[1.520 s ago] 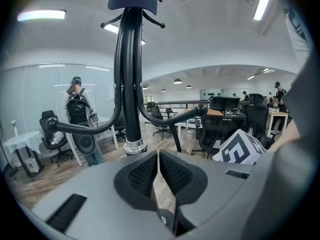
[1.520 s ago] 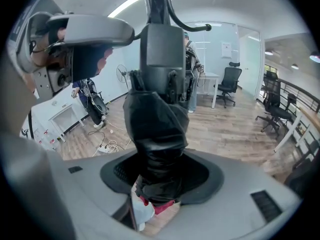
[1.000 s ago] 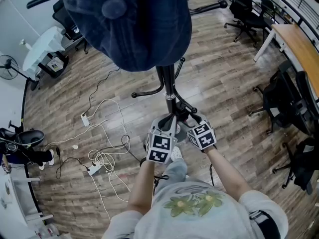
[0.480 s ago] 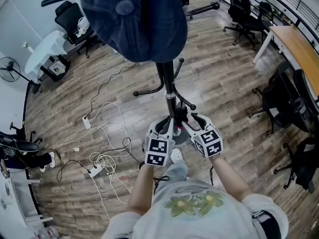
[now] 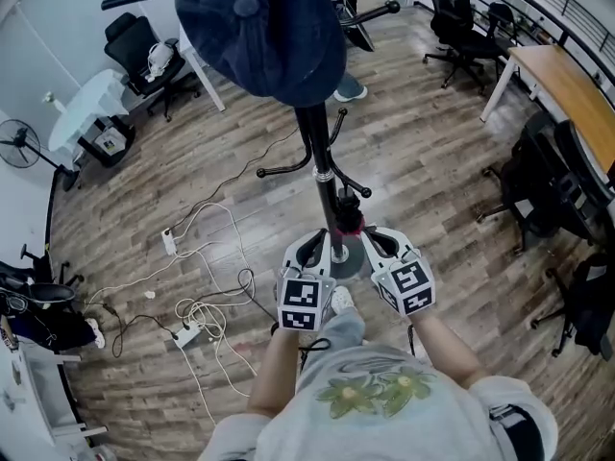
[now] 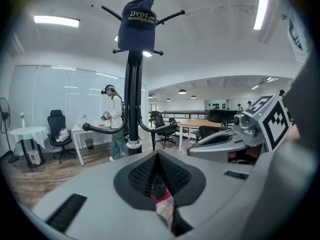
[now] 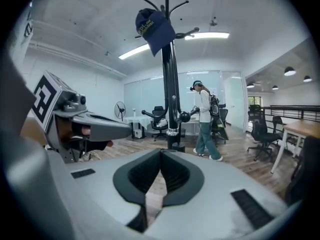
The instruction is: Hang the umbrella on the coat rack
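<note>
Right gripper (image 7: 161, 154) jaws, wide apart a second ago, have closed on nothing; left gripper (image 6: 157, 156) jaws also meet. The black, red-banded umbrella (image 5: 346, 209) sits against the coat rack (image 5: 322, 152) pole, just beyond and between both sets of fingertips.

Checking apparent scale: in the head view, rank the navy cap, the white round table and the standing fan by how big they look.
Navy cap, largest, but it is nearest the camera; white round table; standing fan.
</note>
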Demonstrator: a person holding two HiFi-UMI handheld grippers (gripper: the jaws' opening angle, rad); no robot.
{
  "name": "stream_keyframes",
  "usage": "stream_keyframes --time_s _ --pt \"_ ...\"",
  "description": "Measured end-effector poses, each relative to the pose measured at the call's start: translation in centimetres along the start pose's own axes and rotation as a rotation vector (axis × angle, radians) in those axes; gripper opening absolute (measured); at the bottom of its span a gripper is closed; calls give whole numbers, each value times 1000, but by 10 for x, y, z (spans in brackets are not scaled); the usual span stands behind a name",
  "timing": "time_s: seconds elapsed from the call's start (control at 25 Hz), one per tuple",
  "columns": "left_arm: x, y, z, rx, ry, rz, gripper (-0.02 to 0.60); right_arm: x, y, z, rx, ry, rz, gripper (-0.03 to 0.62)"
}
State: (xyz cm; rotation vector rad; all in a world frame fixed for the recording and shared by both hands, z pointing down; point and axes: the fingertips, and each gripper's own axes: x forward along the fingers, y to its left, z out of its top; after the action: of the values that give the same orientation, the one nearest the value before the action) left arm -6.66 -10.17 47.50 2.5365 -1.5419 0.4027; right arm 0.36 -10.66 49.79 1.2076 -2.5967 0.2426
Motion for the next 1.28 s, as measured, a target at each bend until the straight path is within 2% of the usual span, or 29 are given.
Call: stream_keyframes --time_s 0.2,0.4,0.52,0.72,1.08,1.28 --pt "-25 -17 1 -27 -16 -10 2 -25 20 6 21 -25 9 5" --pt "-49 -40 3 11 -62 -34 2 -47 38 5 33 -45 22 3" --pt "-63 -50 5 -10 -92 -56 2 -59 48 3 34 -55 23 3" --pt "-84 -57 -1 -14 -97 -57 2 -73 67 -1 39 -59 18 3" --pt "-112 -66 -9 -82 -142 -36 2 -93 92 -18 57 -50 7 3" --pt "-120 -66 -18 -96 -117 -51 2 -99 100 -20 65 -48 3 3"
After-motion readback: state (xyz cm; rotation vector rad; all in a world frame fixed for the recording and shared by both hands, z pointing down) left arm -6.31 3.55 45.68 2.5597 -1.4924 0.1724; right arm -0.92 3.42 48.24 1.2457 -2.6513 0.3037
